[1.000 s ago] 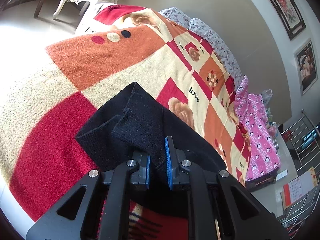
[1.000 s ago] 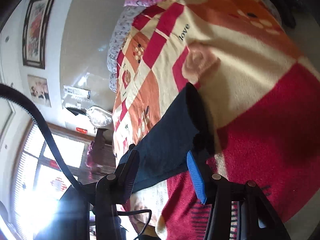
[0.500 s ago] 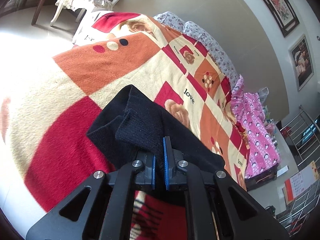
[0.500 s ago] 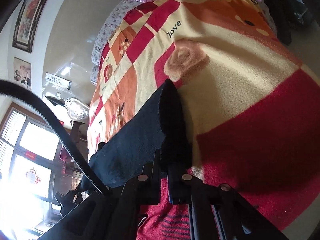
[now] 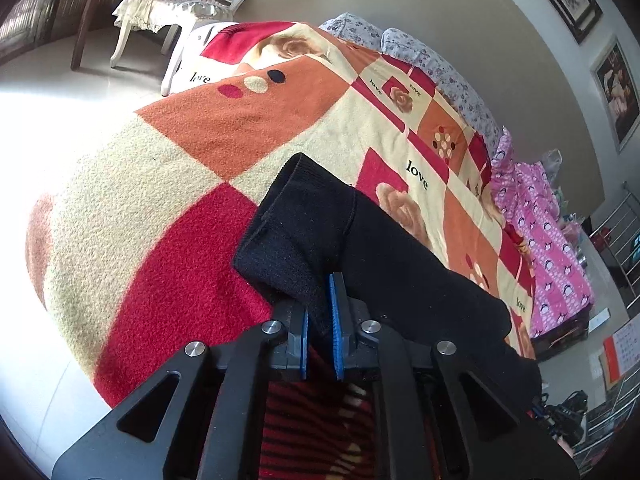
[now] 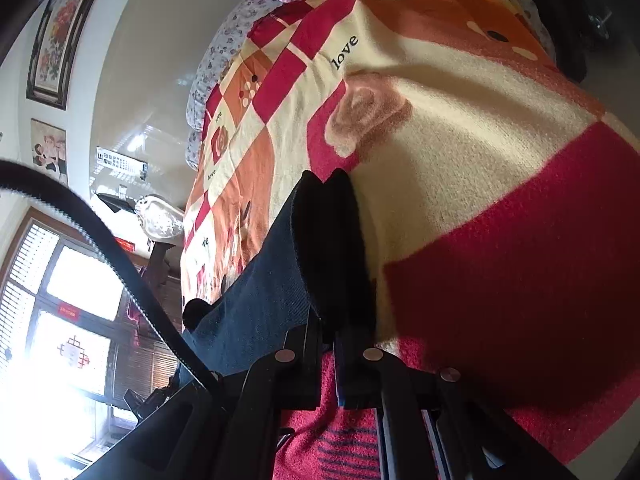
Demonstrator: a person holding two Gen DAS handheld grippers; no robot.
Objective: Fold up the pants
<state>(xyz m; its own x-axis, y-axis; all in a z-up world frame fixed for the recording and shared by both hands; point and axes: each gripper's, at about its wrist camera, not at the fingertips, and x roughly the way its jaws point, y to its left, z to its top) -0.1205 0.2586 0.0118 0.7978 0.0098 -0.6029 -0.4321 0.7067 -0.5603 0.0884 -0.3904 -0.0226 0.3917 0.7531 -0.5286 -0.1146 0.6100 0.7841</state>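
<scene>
Pants (image 5: 384, 248) lie on blanket (image 5: 160, 184) over bed; pillows (image 5: 452, 76) behind at the wall; chair (image 5: 168, 12) beyond bed's far corner.

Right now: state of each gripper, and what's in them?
Left gripper: closed on a fold of the black pants.
Right gripper: just closed, clamped on the pants' other end.

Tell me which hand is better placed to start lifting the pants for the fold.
Neither clearly: the left tool and the right tool are each shut on an edge of the dark pants over the blanket, so probably lift both together.
</scene>
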